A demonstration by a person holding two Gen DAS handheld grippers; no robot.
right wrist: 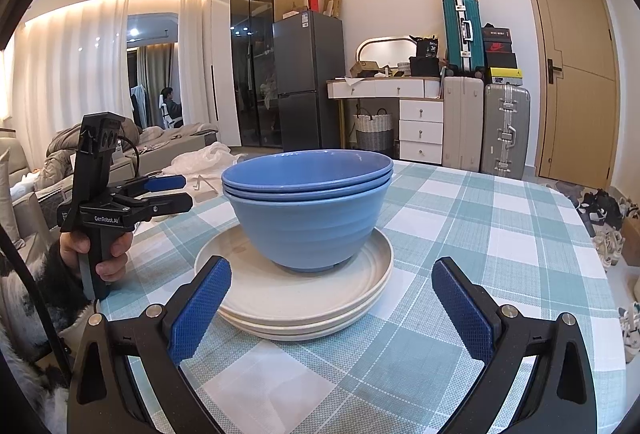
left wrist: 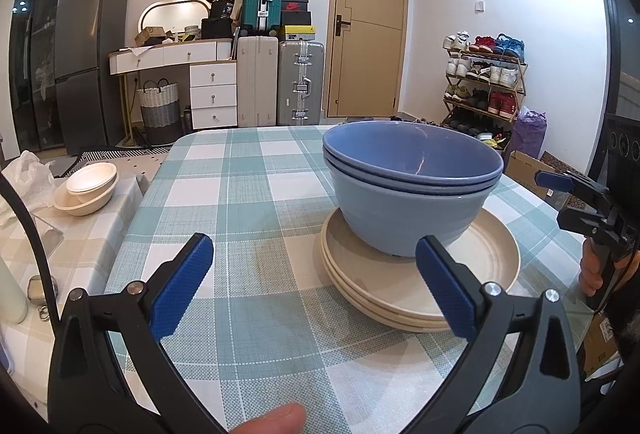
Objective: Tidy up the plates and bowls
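Three nested blue bowls sit inside the top of a stack of cream plates, and that stack rests on the checked tablecloth. The left gripper hovers just short of the plates with its fingers spread wide and empty, and the right gripper faces the plates from another side, equally wide and holding nothing. The bowls look rigid, smooth and probably slippery, so I judge the thin top rim the surest hold, while the shallow plates look best pinched at their raised edge.
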